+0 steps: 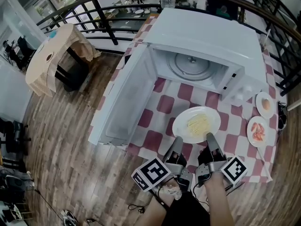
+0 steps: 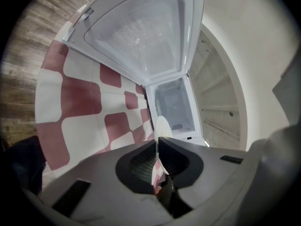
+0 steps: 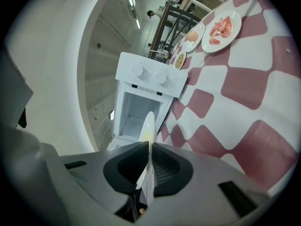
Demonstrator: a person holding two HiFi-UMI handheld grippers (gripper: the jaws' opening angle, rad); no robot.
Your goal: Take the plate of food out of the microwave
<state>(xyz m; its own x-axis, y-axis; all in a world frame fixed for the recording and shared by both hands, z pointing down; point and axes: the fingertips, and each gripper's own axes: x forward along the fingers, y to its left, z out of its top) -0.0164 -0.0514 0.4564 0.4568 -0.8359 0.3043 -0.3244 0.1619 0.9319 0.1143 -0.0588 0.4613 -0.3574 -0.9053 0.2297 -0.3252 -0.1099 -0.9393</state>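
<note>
Holding the plate [image 1: 179, 128] of yellow food [image 1: 198, 124] by its near rim, your left gripper [image 1: 177, 144] and right gripper [image 1: 210, 139] each have their jaws pinched onto its edge; it is out in front of the open microwave [image 1: 207, 36], over the checked worktop [image 1: 164, 105]; the door [image 1: 123, 102] stands swung wide at your left; a plate of red pieces [image 1: 250, 126] and a small plate [image 1: 261, 113] sit near the worktop's right edge.
</note>
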